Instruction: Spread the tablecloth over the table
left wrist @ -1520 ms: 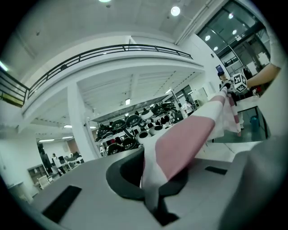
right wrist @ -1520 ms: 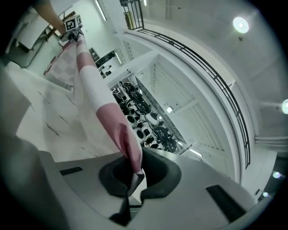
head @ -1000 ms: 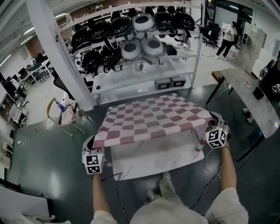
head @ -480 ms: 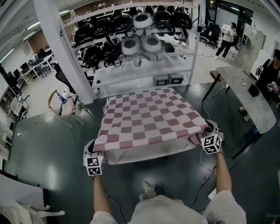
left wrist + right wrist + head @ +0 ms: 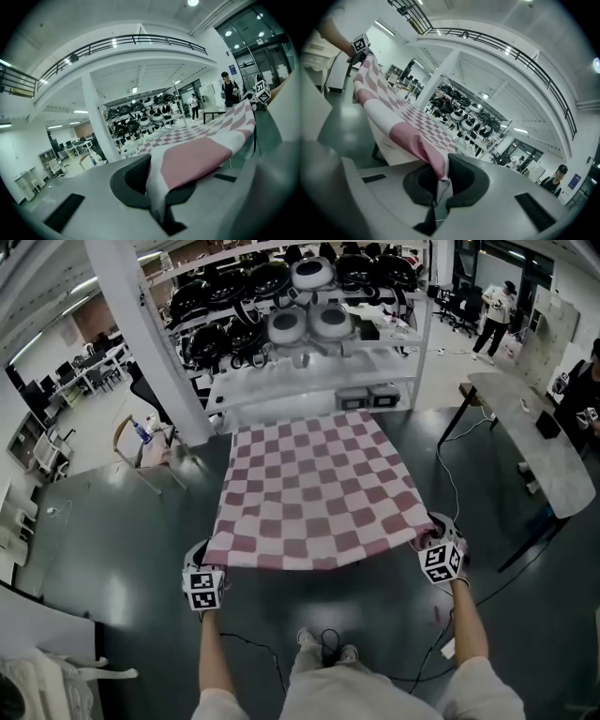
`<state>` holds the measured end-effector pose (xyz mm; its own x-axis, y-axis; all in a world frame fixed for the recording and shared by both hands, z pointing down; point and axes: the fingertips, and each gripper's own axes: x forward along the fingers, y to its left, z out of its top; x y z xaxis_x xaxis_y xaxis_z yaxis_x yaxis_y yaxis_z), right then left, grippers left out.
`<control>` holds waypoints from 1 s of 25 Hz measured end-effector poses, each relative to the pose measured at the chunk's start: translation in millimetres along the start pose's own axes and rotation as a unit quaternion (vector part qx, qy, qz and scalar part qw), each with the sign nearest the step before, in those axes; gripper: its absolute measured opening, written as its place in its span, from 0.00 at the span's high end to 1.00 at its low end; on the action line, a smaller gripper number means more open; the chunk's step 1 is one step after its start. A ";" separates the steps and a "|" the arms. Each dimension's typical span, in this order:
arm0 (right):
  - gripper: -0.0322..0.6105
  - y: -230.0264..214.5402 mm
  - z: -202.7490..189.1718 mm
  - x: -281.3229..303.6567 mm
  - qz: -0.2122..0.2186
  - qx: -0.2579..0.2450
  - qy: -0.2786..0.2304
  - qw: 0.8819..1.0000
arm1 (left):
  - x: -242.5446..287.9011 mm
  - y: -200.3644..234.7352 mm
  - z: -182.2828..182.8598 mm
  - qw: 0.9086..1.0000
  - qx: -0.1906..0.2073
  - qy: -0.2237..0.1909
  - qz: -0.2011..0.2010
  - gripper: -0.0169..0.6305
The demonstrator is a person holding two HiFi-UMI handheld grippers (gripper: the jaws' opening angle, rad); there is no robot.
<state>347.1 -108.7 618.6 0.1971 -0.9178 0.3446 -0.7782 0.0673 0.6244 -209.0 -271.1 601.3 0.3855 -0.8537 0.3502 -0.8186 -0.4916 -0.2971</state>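
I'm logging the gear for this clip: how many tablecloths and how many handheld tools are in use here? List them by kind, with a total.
Checked tablecloth: 1
Tools: 2, the left tool and the right tool, each shut on a near corner of the cloth
Total: 3

bright overhead light; fisheye edges; slight blur

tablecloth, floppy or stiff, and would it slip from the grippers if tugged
Probably floppy: the tablecloth bunches where the left gripper and right gripper pinch its corners, and its near edge sags slightly between them. Likely light, since two corner pinches hold it stretched. Slipping seems unlikely; both jaws are shut on gathered fabric.
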 end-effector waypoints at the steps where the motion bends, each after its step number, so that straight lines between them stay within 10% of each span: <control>1: 0.93 3.6 -1.1 2.8 0.005 0.002 0.002 1.000 | 3.5 -0.1 -2.7 1.000 -0.003 0.006 -0.001 0.93; 25: 0.89 142.3 -120.2 41.4 0.080 0.057 0.114 0.989 | 44.7 -51.9 -199.9 0.989 -0.012 0.129 -0.065 0.86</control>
<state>316.1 -90.1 806.0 0.1856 -0.7858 0.5900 -0.8698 0.1479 0.4706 -234.5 -249.4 810.0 0.3686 -0.7102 0.5998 -0.7808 -0.5867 -0.2149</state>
